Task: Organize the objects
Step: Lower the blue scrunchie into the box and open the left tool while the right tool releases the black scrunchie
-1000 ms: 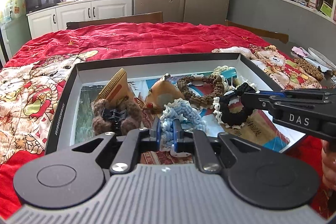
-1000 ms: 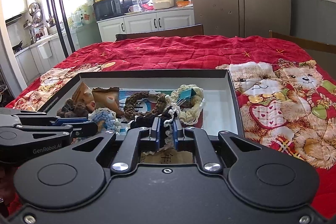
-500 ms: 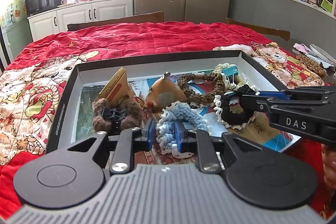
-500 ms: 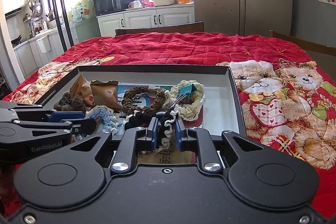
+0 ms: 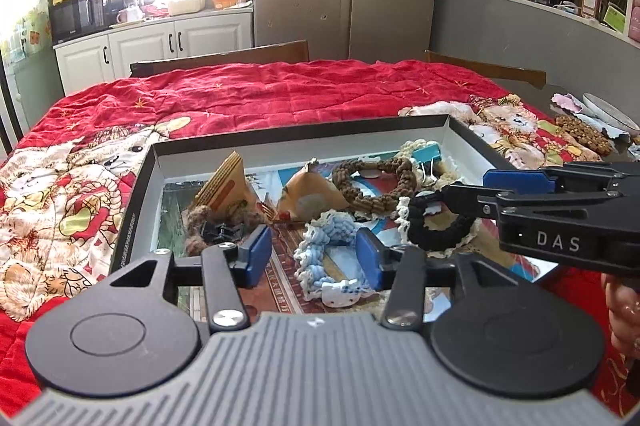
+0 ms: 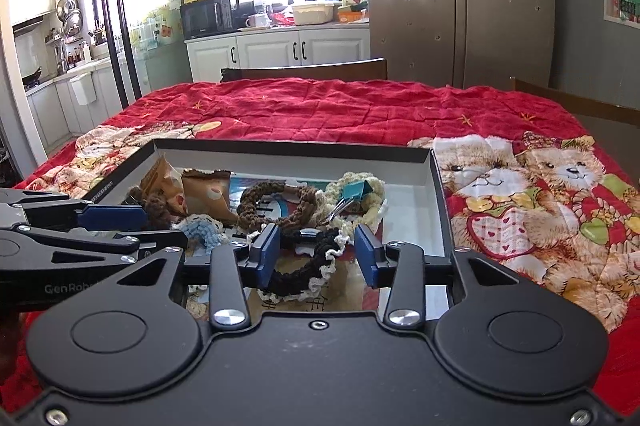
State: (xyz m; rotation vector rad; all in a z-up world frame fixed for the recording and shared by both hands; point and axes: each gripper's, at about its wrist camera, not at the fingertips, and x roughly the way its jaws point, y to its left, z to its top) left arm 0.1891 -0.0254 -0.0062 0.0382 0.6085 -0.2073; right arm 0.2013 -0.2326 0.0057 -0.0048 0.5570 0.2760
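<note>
A shallow black box (image 5: 304, 130) with a white inside lies on the red quilt. In the left wrist view my left gripper (image 5: 314, 258) is opening, and a light-blue crocheted scrunchie (image 5: 324, 238) lies loose between its blue pads on the box floor. In the right wrist view my right gripper (image 6: 316, 254) is also opening, and a black scrunchie with white trim (image 6: 308, 266) rests between its pads in the box (image 6: 288, 146). Each gripper shows in the other's view: the right gripper (image 5: 466, 186) over the black scrunchie (image 5: 440, 230), and the left gripper (image 6: 160, 226) at the left.
The box also holds a brown crocheted ring (image 5: 376, 186), a cream scrunchie with a teal binder clip (image 5: 430, 152), two orange snack packets (image 5: 226, 182) and a brown fuzzy claw clip (image 5: 216, 226). A plate (image 5: 608, 114) lies at the table's right edge. Chairs stand behind.
Both grippers' jaws have spread apart. The blue scrunchie and the black scrunchie, pinched a second ago, now lie free in the box. Neither hand has shifted.
</note>
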